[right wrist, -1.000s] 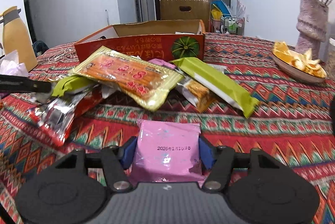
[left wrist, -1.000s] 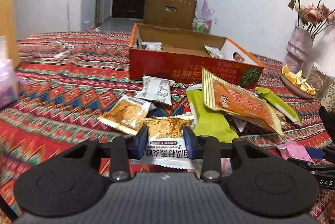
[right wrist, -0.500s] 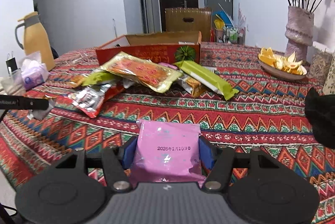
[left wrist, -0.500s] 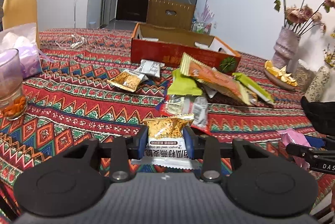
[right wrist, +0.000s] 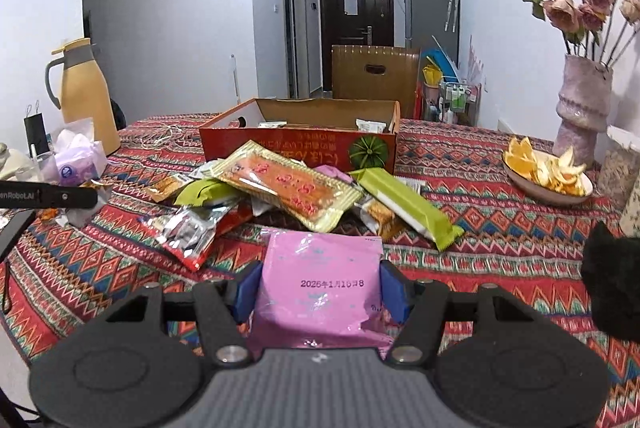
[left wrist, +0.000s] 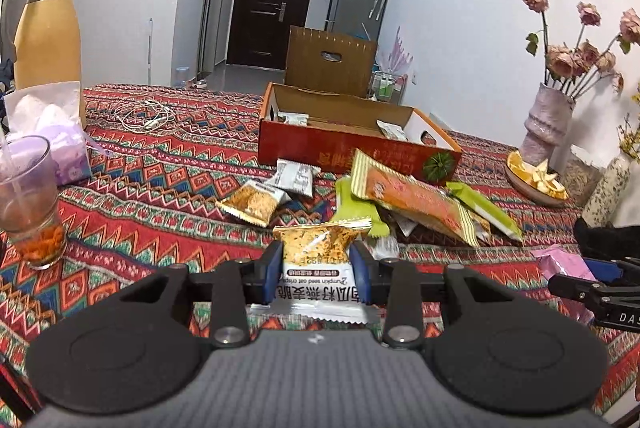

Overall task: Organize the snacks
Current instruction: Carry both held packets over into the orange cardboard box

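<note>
Left wrist view shows the left gripper [left wrist: 316, 274] clamping a small oat crisp packet [left wrist: 318, 260] between its blue pads, lifted above the patterned tablecloth [left wrist: 152, 187]. Right wrist view shows the right gripper [right wrist: 320, 288] holding a pink packet [right wrist: 318, 284] the same way, near the front table edge. Farther off, a snack pile [right wrist: 296, 187] lies just before the open red box [right wrist: 300, 143], with a yellow jug [right wrist: 82, 95] far left and a vase [right wrist: 584, 103] far right.
</note>
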`<state>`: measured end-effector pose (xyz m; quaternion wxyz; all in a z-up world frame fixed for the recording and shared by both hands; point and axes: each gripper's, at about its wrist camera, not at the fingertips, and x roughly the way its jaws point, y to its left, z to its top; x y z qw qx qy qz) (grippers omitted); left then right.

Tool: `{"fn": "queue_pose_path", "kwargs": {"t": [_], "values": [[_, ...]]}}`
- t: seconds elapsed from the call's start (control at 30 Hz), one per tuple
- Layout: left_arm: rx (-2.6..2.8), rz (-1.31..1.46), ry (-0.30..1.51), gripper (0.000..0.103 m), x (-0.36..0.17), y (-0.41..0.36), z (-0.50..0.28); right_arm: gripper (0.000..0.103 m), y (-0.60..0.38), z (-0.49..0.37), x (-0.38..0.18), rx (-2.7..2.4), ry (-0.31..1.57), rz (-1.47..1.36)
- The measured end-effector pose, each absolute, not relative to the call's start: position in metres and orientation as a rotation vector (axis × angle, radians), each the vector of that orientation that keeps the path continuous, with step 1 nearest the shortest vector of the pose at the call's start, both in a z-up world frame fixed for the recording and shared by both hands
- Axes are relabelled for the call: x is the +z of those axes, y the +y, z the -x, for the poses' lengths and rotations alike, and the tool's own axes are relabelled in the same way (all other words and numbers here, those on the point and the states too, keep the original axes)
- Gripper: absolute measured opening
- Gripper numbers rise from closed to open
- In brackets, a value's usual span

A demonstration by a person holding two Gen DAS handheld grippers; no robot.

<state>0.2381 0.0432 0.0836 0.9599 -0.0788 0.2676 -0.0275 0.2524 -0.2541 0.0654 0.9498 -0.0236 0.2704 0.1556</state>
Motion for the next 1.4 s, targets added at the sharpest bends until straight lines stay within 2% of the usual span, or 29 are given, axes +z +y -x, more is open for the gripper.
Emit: {"fn": "queue_pose_path", "kwargs": {"t": [0.5,0.97,1.2,1.4], "values": [[-0.096,0.161,0.510,0.037,0.127,0.058,-0.347,0.061,-0.236,-0.365,0.108,0.367,0.502,0.127],[-0.140,0.185,0.527,0.037,0.146,0.063,-0.519,0.061,-0.208,-0.536,0.165,0.472,0.456,0.125],[-0.137,0.186,0.586,0.037,0.130,0.050,-0.611,0.061,-0.185,-0.634,0.152,0.514,0.550,0.064],[-0.113,0.145,0.699,0.037,0.094,0.038,-0.679,0.061,-0.163,-0.714,0.109,0.475,0.691,0.064]]}}
